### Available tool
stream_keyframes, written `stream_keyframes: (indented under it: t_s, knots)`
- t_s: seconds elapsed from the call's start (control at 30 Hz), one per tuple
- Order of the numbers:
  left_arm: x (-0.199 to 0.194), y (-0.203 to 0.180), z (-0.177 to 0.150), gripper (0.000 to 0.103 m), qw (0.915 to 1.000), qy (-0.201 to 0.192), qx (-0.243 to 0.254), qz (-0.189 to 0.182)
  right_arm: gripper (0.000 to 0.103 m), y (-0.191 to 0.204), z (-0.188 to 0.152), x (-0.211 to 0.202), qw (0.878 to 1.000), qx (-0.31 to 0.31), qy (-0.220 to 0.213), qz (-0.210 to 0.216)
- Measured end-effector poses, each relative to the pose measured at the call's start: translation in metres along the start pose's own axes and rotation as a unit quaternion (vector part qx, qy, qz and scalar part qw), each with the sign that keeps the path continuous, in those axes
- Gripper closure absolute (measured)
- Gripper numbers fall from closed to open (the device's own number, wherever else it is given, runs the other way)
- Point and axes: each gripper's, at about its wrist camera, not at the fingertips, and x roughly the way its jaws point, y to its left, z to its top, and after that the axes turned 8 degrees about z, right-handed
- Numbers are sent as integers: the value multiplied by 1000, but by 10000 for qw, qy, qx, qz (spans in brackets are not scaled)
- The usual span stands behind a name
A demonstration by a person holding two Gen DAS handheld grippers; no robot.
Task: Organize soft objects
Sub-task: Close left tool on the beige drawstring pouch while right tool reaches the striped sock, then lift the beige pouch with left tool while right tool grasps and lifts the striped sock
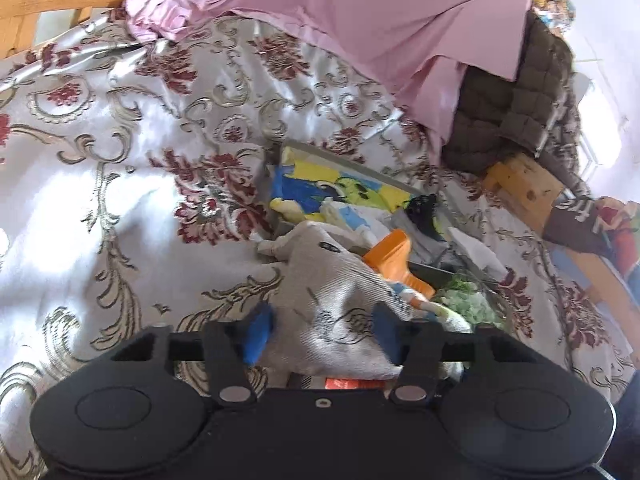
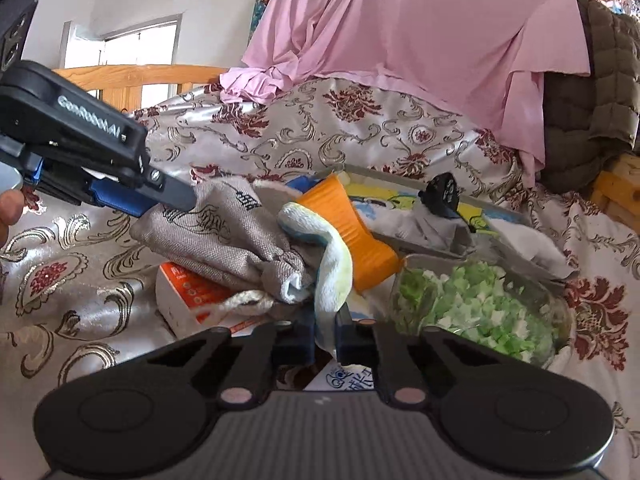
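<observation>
Bright daylight glares off the satin bedspread (image 1: 120, 128); fisheye bends the edges, slight motion blur

Coarse woven grey pouch (image 2: 216, 236), glossy satin floral bedspread (image 1: 120, 152), smooth matt pink sheet (image 2: 400, 32).

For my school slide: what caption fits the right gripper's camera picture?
Right gripper pinches a white towel while the left gripper grips a grey cloth pouch.

The grey woven fabric pouch (image 2: 216, 232) lies on the orange-and-white cardboard box (image 2: 188, 292), left of the glass bowl of green cubes (image 2: 480, 304).
</observation>
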Motion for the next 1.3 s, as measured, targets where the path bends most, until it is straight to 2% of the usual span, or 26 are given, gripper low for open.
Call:
stream_keyframes:
  t_s: [0.07, 0.13, 0.23, 0.43, 0.6, 0.7, 0.77, 0.83, 0.9, 0.97, 1.03, 1.17, 1.3]
  knots:
    - [-3, -1, 1, 62, 9998, 39, -86, 158, 95, -1, 2, -6, 10000, 15, -42, -29]
    - [-6, -2, 2, 76, 9993, 95, -188, 296, 95, -2, 4, -13, 9999, 68, -79, -49]
    - [-12, 0, 1, 84, 9983, 164, -432, 349, 96, -6, 7, -26, 9997, 206, -128, -64]
    - [-28, -5, -7, 93, 9976, 200, -510, 428, 101, -19, 12, -57, 9981, 479, -322, -194]
    - [-38, -16, -18, 94, 9981, 258, -179, 536, 103, -35, 20, -86, 9942, 754, -688, -344]
    - [-37, -22, -25, 78, 9973, 326, 19, 655, 101, -44, 18, -87, 9934, 903, -688, -154]
    - [-37, -25, -27, 65, 9972, 331, 122, 656, 95, -49, 15, -81, 9923, 1092, -583, 93]
    - [-36, -28, -29, 47, 9969, 346, 202, 684, 86, -49, 12, -73, 9930, 1079, -427, 216]
    - [-34, -31, -31, 39, 9963, 375, 258, 731, 75, -42, 9, -65, 9952, 892, -302, 257]
    - [-31, -32, -34, 36, 9959, 427, 326, 726, 63, -34, 7, -59, 9966, 735, -159, 333]
    - [-25, -31, -36, 32, 9957, 479, 371, 703, 58, -29, 5, -53, 9965, 711, -76, 436]
    - [-11, -25, -38, 29, 9962, 651, 348, 455, 48, -24, 2, -39, 9949, 797, -45, 617]
    - [-6, -23, -43, 30, 9963, 696, 446, 233, 45, -27, 2, -19, 9906, 1053, -66, 871]
